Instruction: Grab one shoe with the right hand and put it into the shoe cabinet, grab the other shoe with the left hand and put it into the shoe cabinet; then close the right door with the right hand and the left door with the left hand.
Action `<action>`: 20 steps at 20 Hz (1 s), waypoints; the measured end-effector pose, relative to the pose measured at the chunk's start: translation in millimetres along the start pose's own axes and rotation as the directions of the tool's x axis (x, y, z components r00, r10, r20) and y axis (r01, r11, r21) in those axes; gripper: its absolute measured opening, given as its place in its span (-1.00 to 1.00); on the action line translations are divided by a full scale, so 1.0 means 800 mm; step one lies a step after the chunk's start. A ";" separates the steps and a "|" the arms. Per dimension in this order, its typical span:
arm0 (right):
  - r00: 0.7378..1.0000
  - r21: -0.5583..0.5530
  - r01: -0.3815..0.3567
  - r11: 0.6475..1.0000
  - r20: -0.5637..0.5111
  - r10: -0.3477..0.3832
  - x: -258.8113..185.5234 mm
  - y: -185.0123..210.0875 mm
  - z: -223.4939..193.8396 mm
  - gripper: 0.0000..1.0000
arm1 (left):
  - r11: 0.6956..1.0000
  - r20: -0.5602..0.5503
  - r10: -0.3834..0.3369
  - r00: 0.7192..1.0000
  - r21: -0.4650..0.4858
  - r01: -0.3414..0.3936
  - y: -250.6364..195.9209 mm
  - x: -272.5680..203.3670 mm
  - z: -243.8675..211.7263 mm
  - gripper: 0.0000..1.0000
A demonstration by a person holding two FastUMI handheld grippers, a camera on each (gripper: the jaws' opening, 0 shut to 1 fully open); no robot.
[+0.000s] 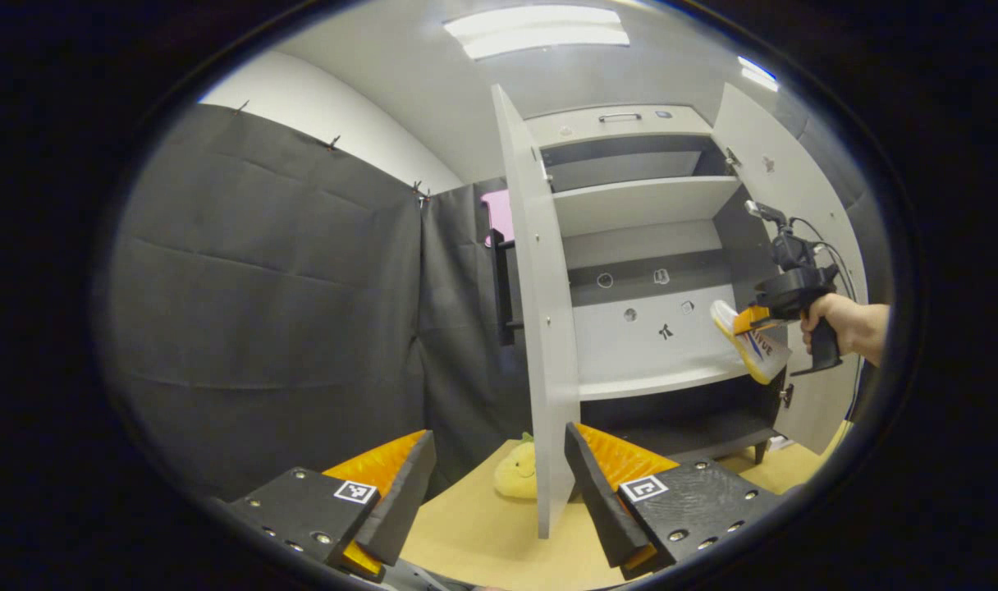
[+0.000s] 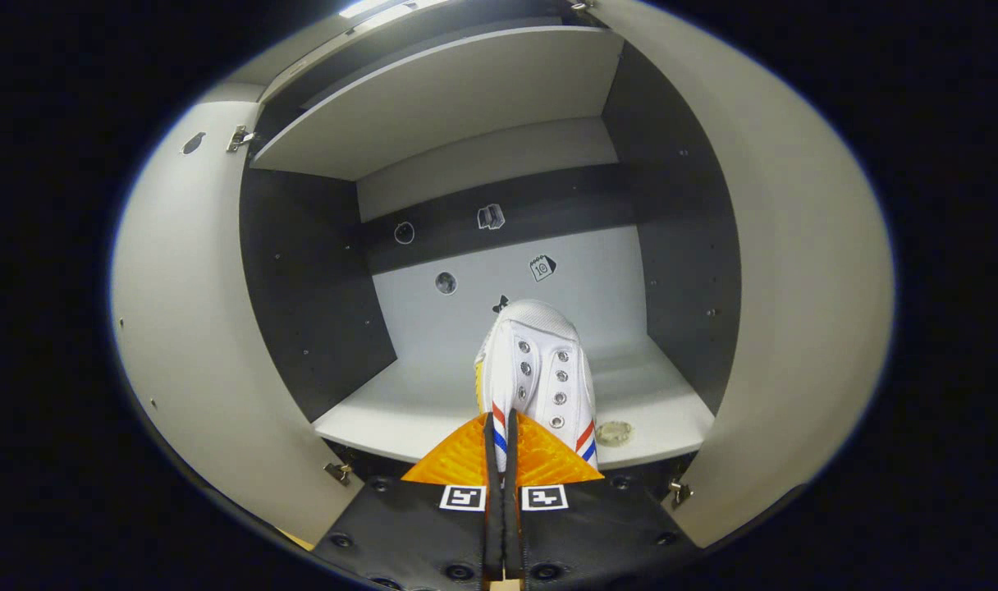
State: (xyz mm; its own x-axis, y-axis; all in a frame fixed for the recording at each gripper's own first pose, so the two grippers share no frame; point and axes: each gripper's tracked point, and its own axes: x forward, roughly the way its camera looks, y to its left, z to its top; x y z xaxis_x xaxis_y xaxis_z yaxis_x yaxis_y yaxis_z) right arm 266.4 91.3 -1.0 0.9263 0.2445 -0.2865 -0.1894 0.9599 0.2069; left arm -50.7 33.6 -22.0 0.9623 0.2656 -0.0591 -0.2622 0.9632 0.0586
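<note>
The shoe cabinet (image 1: 647,271) stands on the desk (image 1: 482,533) with both doors swung wide; its pale shelves and dark side walls face both cameras. In the left gripper view the left door (image 1: 540,328) juts edge-on toward the camera and cuts off part of the cabinet's lower interior, while the right door (image 1: 782,189) opens behind the far hand. A grey booth curtain (image 1: 269,304) hangs to the left of the cabinet.

The right gripper (image 2: 503,439) has its fingers nearly closed on the heel end of a white shoe (image 2: 536,369) with red and blue side stripes, toe pointing into the cabinet above the middle shelf (image 2: 409,406); whether the sole touches the shelf cannot be told. From the left gripper view the same shoe (image 1: 749,341) hangs tilted at the shelf's right front edge, held by a hand (image 1: 844,324).

The left gripper (image 1: 499,484) hovers over the desk, fingers spread wide and holding nothing. A small yellow plush toy (image 1: 517,472) sits on the desk by the left door's foot. A small round disc (image 2: 614,432) lies on the shelf just right of the shoe.
</note>
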 end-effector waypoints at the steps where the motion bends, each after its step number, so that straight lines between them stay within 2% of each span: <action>1: 1.000 -0.007 0.012 1.000 0.002 -0.012 0.018 -0.004 0.008 -0.96 | 1.000 -0.005 0.002 1.000 -0.002 -0.002 0.001 0.000 -0.003 0.82; 4: 0.998 -0.022 0.050 0.998 -0.025 -0.051 0.062 -0.012 0.019 -0.96 | 1.000 -0.012 0.010 1.000 -0.002 -0.010 0.004 -0.006 -0.006 0.83; 7: 0.992 -0.029 0.067 0.997 -0.104 -0.070 0.110 -0.015 0.010 -0.97 | 1.000 -0.028 0.015 0.999 -0.012 -0.015 0.009 -0.012 -0.015 0.82; 12: 0.979 -0.050 0.100 0.994 -0.173 -0.107 0.139 -0.017 -0.011 -1.00 | 1.000 -0.054 -0.001 0.999 -0.010 0.000 0.002 -0.014 -0.025 0.82; 13: 0.986 -0.038 0.086 0.996 -0.143 -0.090 0.139 -0.013 -0.003 -0.80 | 1.000 -0.059 -0.009 0.998 -0.010 0.009 -0.001 -0.012 -0.029 0.83; 14: 0.990 -0.023 0.084 0.996 -0.116 -0.086 0.135 -0.007 0.005 -0.72 | 1.000 -0.069 -0.022 0.997 -0.011 0.022 -0.007 -0.009 -0.033 0.83; 15: 0.994 -0.011 0.071 0.997 -0.086 -0.071 0.128 -0.003 0.018 -0.47 | 0.999 -0.079 -0.035 0.996 -0.013 0.034 -0.012 -0.008 -0.039 0.83; 16: 0.996 -0.005 0.060 0.998 -0.066 -0.060 0.121 0.000 0.028 -0.41 | 0.999 -0.089 -0.053 0.995 -0.016 0.051 -0.018 -0.005 -0.044 0.83; 19: 0.999 -0.033 0.042 0.999 0.024 -0.041 0.075 0.004 0.057 0.90 | 0.992 -0.101 -0.124 0.987 -0.036 0.121 -0.045 0.005 -0.052 0.83; 20: 0.998 -0.040 0.039 0.998 0.056 -0.037 0.058 0.004 0.067 1.00 | 0.988 -0.103 -0.153 0.983 -0.043 0.149 -0.057 0.009 -0.055 0.82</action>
State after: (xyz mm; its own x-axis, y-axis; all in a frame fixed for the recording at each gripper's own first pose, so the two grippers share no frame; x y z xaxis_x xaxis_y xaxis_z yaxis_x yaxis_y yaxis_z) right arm 326.5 98.1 36.1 0.9495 0.2006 -0.2411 -0.1656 0.9735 0.1577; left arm -35.4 -6.3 -69.1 0.9784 0.1182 -0.1697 -0.1189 0.9929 0.0061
